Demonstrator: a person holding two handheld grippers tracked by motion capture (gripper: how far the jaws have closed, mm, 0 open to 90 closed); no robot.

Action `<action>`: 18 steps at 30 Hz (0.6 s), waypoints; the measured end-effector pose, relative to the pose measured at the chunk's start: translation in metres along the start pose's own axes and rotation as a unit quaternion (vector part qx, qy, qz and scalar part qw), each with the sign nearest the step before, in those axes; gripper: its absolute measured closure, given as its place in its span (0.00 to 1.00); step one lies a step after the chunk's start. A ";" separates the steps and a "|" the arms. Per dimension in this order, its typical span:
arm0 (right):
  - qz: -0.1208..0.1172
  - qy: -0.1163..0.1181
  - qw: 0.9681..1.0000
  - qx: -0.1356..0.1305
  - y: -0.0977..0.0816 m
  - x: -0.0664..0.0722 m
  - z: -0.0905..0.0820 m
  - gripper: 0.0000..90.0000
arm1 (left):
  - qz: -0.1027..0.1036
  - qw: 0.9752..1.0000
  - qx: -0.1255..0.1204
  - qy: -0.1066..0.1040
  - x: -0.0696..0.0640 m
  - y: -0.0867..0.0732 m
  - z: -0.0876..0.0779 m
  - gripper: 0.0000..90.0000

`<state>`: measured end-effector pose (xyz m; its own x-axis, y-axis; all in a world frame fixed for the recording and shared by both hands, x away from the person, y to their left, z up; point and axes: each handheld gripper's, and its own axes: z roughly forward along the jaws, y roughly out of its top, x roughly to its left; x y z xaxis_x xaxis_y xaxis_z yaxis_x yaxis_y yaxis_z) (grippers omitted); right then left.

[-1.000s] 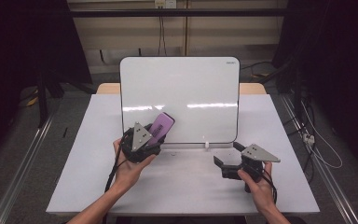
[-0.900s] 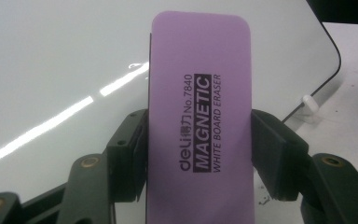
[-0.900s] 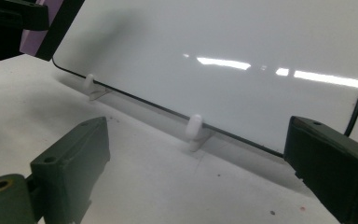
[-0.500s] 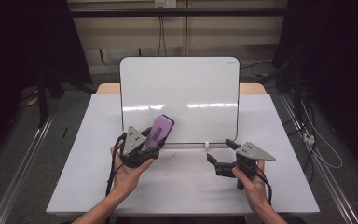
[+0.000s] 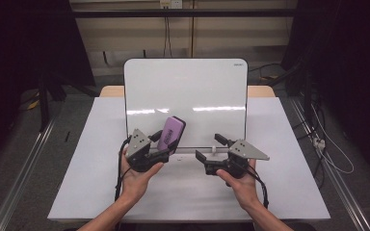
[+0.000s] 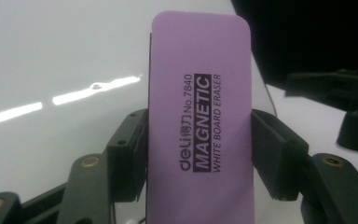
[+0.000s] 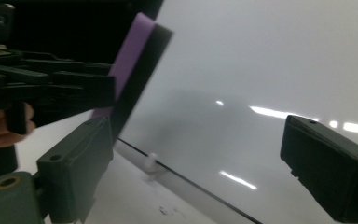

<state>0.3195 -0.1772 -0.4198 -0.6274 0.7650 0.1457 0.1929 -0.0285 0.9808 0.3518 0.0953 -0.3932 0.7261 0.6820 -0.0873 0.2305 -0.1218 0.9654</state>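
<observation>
left tool (image 5: 166,147): matte black body, grey three-cornered plate on top with small dark screw heads at its corners. black cable loops from its underside back along the forearm. in the left gripper view the two jaws are thick black blocks with rounded edges on angled black links; brass-coloured pivot rivets at the link joints, small black screws in the jaw faces.

right tool (image 5: 208,147): same build, black body, grey three-cornered plate, black cable trailing past the wrist. blocky black jaws, brass rivet at one link.

forearms bare, no sleeves or gloves visible.
</observation>
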 end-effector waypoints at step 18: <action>0.090 0.019 0.991 -0.100 0.016 0.006 0.029 0.32 | -0.023 1.000 -0.016 -0.010 -0.012 -0.003 0.016 0.46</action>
<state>0.3404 -0.1544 -0.4071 -0.6259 0.7108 0.3209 0.1526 -0.2919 0.9442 0.3526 0.0758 -0.3988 0.7283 0.6714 -0.1371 0.2439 -0.0669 0.9675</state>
